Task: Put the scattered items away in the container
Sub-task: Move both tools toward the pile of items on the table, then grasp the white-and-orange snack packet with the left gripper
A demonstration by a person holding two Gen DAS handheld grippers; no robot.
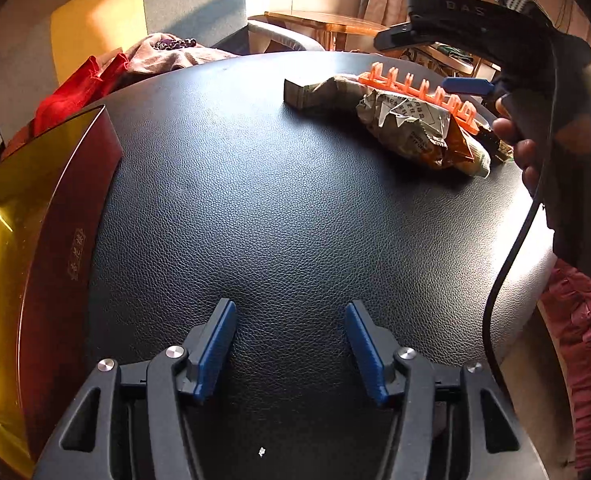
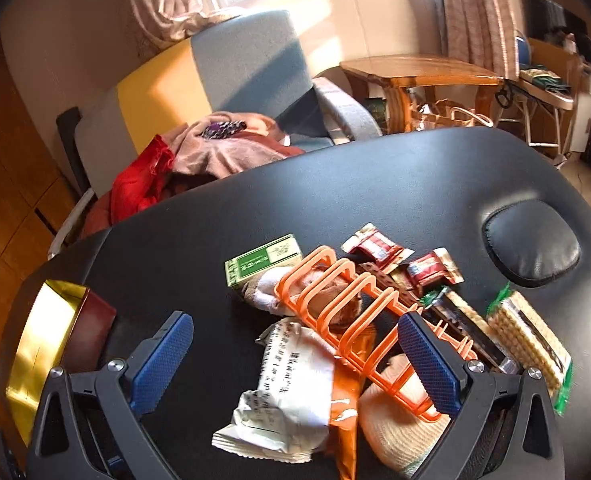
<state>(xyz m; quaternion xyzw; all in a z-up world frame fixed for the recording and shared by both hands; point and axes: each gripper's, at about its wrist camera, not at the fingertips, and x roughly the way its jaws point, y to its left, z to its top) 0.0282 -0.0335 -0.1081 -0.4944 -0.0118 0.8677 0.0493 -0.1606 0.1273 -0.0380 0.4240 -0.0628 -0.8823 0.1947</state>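
The left gripper (image 1: pixel 290 344) hangs low over a wide bare stretch of the black leather-grain counter (image 1: pixel 279 200), its blue fingers (image 1: pixel 215 350) standing apart with nothing between them. To its left the red container (image 1: pixel 61 264) with its gold-lined inside sits at the counter's left edge, its near wall just beside the gripper's body. Open surface runs from those fingers all the way to the pile of scattered items at the far right.

The right gripper (image 2: pixel 295 364) is spread wide above that pile and grips nothing (one finger (image 2: pixel 429 364) lies across the orange rack (image 2: pixel 343 316), though whether it touches is hard to say). The rack lies tilted over a white printed packet (image 2: pixel 291 392) and a cream woven roll (image 2: pixel 395 420). Behind it sit a green box (image 2: pixel 263 264) and two small red sachets (image 2: pixel 375 250); to its right lies a wafer packet (image 2: pixel 531 344), close to the counter's right edge. The container shows at the far left of this view too, well apart from the pile, with clear black counter between. An oval cushion (image 2: pixel 533 240) is set into the counter beyond the pile.
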